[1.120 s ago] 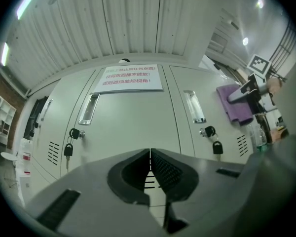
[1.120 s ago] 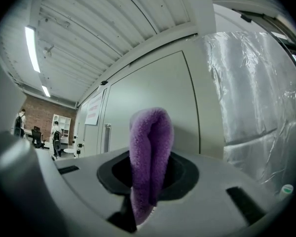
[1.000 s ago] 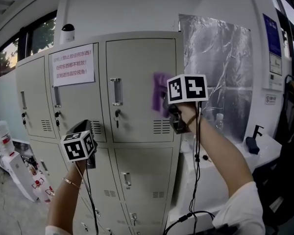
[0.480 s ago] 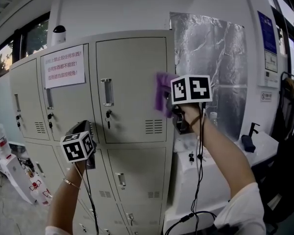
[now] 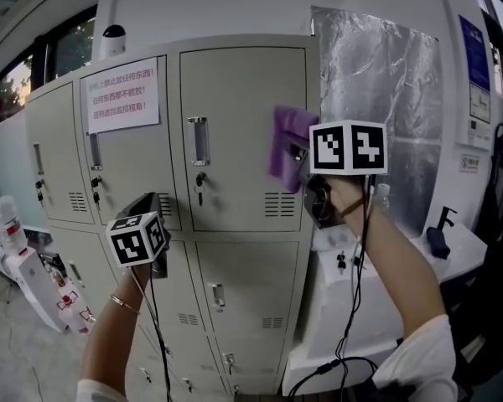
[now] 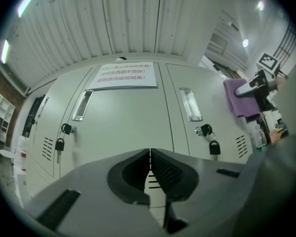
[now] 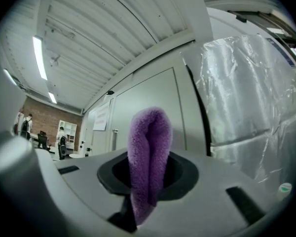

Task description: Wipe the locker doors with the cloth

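A bank of beige lockers (image 5: 235, 115) fills the head view. My right gripper (image 5: 300, 162) is shut on a folded purple cloth (image 5: 287, 145) at the right edge of the top right locker door (image 5: 243, 145), beside the vent slots. In the right gripper view the purple cloth (image 7: 147, 162) stands up between the jaws, with the door (image 7: 143, 117) behind it. My left gripper (image 5: 155, 216) hangs lower, in front of the seam between the top and middle doors. Its jaws are shut with nothing in them (image 6: 149, 174). The left gripper view also catches the cloth (image 6: 239, 97).
A paper notice (image 5: 123, 95) is taped on the neighbouring door. Keys (image 5: 199, 193) hang in the locks under the handles (image 5: 199, 141). Crinkled silver foil (image 5: 386, 99) covers the wall right of the lockers, above a white counter (image 5: 344, 308). A white machine (image 5: 25, 279) stands at lower left.
The right gripper with the cloth has shifted right along the top door, from mid-door towards its right edge. The left gripper has stayed about where it was.
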A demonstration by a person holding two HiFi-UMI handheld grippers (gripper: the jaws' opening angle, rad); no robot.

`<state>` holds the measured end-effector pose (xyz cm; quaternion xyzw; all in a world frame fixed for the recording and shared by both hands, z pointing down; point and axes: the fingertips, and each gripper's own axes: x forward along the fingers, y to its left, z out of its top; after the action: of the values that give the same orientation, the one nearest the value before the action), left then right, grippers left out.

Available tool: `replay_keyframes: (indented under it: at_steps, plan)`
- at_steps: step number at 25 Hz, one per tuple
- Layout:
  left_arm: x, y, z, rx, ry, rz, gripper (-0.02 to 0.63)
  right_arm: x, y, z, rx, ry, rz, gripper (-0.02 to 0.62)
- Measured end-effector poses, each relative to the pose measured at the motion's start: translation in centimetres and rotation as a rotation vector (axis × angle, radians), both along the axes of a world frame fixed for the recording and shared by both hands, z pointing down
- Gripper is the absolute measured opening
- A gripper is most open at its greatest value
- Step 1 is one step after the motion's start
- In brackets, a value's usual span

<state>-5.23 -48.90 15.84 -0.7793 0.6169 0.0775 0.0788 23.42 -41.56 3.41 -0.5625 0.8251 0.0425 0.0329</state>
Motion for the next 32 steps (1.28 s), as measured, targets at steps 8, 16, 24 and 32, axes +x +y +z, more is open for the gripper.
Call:
replay_keyframes:
  at_steps: [8,16,24,32]
  plan:
    - [-5.9,0.7,2.4,-0.038,0.000,-0.061,0.009,-12.5,0.6,-0.2,0.012,0.035,-0.232,0.067]
    - [-13.5,2.5,4.2,-0.049,-0.005,-0.165,0.009,-26.0,-1.1,3.1,-0.047,0.059,-0.418,0.067]
    - [-20.4,4.8,6.1,-0.058,-0.013,-0.242,0.009,-36.1,-3.5,9.8,-0.131,0.066,-0.481,0.067]
    - [-25.9,6.0,8.1,-0.061,-0.007,-0.287,0.010,-40.6,-8.1,13.4,-0.182,0.002,-0.415,0.067]
